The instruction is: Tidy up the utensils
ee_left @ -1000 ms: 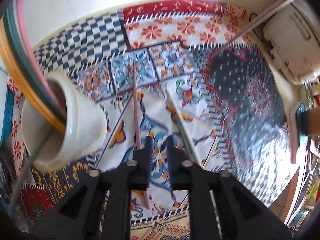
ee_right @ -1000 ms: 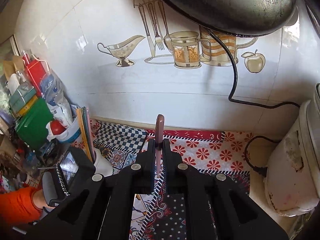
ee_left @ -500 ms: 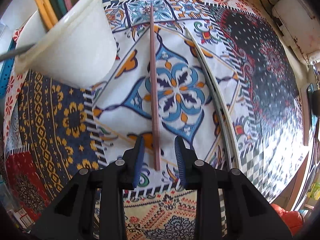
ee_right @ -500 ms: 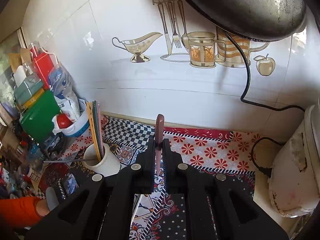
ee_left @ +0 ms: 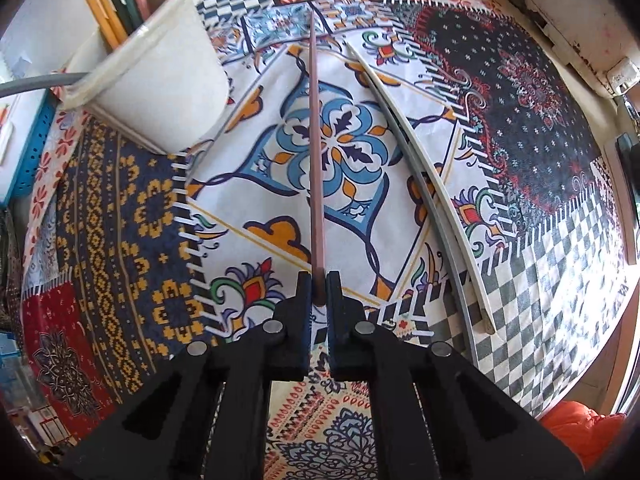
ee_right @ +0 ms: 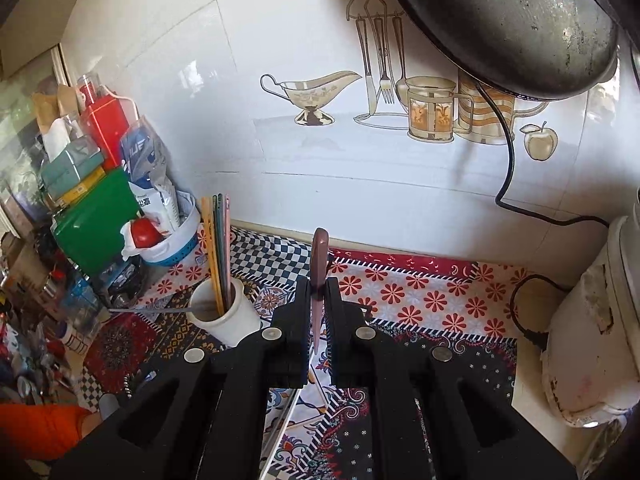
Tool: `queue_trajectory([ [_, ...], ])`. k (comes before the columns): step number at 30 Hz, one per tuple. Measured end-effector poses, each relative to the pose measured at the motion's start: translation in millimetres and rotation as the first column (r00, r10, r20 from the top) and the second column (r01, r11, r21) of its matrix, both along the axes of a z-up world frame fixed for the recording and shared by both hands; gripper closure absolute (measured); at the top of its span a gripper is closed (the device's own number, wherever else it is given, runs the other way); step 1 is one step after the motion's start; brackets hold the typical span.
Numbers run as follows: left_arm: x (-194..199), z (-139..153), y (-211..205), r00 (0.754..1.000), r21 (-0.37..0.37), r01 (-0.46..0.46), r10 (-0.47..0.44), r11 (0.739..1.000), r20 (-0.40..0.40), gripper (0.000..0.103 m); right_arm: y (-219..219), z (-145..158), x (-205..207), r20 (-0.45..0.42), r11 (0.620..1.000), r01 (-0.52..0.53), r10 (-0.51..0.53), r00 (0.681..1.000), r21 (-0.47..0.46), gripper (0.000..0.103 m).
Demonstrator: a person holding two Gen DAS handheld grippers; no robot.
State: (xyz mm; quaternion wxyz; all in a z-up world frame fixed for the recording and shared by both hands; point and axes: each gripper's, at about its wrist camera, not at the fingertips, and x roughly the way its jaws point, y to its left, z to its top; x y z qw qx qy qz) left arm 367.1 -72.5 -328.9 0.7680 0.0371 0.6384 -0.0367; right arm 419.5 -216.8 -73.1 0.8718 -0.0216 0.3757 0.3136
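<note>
A pinkish-brown chopstick (ee_left: 314, 140) lies on the patterned cloth (ee_left: 120, 208). Its near end sits between the pads of my left gripper (ee_left: 319, 292), whose jaws are closing and press on it. A grey and a white chopstick (ee_left: 424, 184) lie side by side to its right. The white cup (ee_left: 160, 80) at upper left holds several coloured chopsticks. My right gripper (ee_right: 319, 296) is shut on another pink chopstick (ee_right: 320, 252), held upright in the air. The cup (ee_right: 224, 320) stands below and left of it, with its chopsticks (ee_right: 218, 248) upright.
A white rice cooker (ee_right: 592, 320) stands at the right with a black cable (ee_right: 508, 152) up the tiled wall. A dark pan (ee_right: 500, 20) hangs overhead. Boxes, bags and a green container (ee_right: 96, 216) crowd the left corner. An orange sleeve (ee_right: 40, 428) shows low left.
My left gripper slid back along the lying pink chopstick to its near end and closed on it. My right gripper shifted sideways with its chopstick, bringing the cup into fuller view.
</note>
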Motion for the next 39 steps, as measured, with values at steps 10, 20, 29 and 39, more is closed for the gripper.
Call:
queue_trajectory([
  [10, -21.1, 103.5, 38.3, 0.978, -0.028, -0.036, 0.041, 0.999, 0.206, 0.1, -5.0, 16.9, -18.5, 0.034, 1.0, 0.023, -0.023, 0.999, 0.003, 0.097],
  [20, -19.2, 177.1, 58.2, 0.93, -0.06, -0.037, 0.056, 0.998, 0.364, 0.1, -0.9, 26.7, -24.5, 0.053, 1.0, 0.028, -0.028, 0.998, 0.008, 0.097],
  [29, -1.7, 215.2, 68.2, 0.894, -0.112, -0.044, 0.09, 0.993, 0.439, 0.1, 1.8, 34.6, -20.5, 0.065, 1.0, 0.024, -0.025, 0.998, 0.011, 0.097],
  [39, 8.8, 251.9, 84.5, 0.858, -0.164, -0.046, 0.123, 0.985, 0.499, 0.1, 13.5, 45.5, -13.5, 0.084, 1.0, -0.004, 0.003, 0.996, 0.02, 0.097],
])
